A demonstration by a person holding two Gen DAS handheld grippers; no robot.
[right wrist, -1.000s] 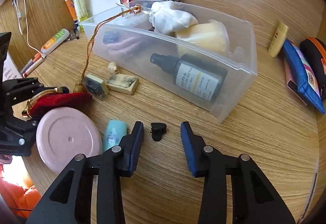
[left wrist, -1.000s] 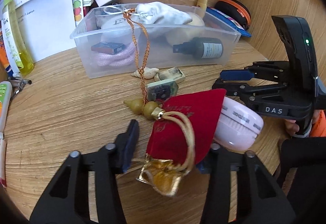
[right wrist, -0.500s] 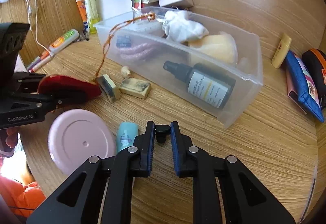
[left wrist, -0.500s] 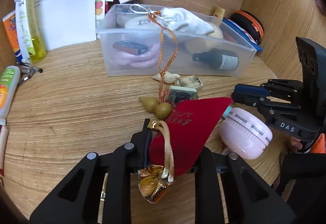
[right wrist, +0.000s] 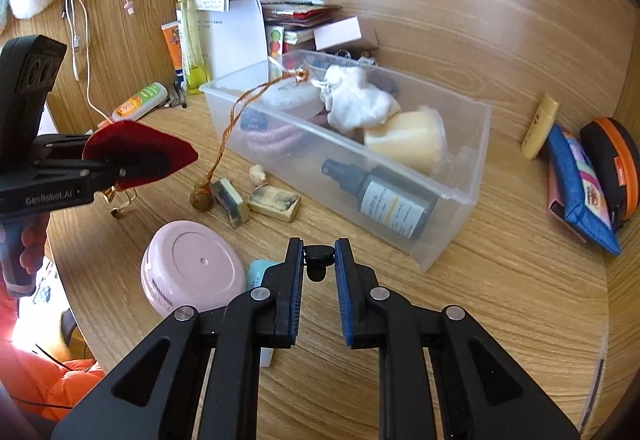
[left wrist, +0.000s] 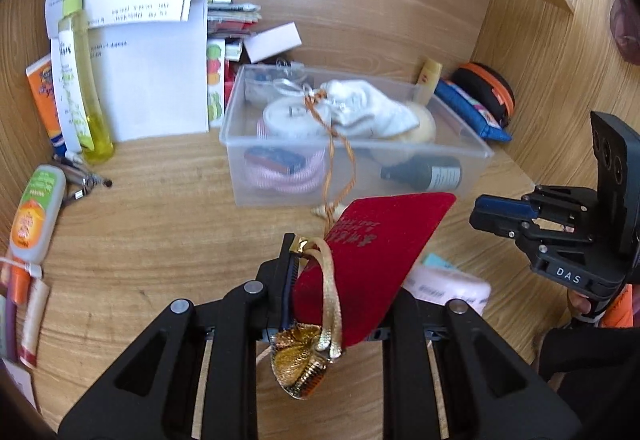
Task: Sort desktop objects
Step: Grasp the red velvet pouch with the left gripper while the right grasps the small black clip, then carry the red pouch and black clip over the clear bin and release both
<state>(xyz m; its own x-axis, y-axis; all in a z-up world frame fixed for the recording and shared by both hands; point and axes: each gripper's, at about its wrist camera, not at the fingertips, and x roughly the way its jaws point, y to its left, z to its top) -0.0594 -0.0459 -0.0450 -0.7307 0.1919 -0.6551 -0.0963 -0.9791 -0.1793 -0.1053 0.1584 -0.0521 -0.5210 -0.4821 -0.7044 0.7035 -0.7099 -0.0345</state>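
Two items are held above the desk (right wrist: 500,280): red velvet pouch (left wrist: 376,256) pinched in the left gripper (left wrist: 340,280), small black cap (right wrist: 318,260) nipped at the right gripper's (right wrist: 318,272) tips. Risks: the cap's hold is shallow and could slip; the pouch's gold cord (left wrist: 332,296) dangles and may snag the clear bin's (right wrist: 460,199) rim.

The left hand-held gripper (left wrist: 340,292) is clamped tight, tilted downward above the tabletop (left wrist: 160,224). The right hand-held gripper (right wrist: 319,260) is clamped too, likewise angled down.
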